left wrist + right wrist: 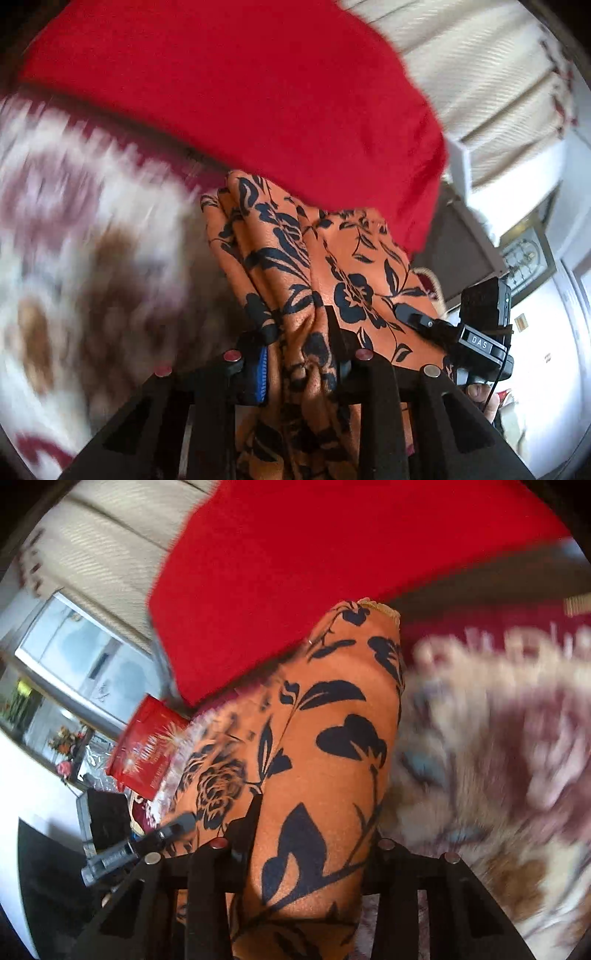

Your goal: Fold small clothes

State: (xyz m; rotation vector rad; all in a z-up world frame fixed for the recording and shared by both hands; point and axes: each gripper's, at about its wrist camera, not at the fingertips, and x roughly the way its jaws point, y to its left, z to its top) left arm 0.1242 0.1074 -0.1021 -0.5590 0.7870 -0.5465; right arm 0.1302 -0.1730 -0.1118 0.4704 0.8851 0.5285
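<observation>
Both grippers clamp the orange floral cloth — the left gripper on a bunched edge, the right gripper on a smoother span. It hangs between the fingers, ahead of a red cloth. Best keep both grips level and taut — lay it flat before creasing.

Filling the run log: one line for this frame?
left tool: shut on orange cloth | right tool: shut on orange cloth | red cloth behind
</observation>
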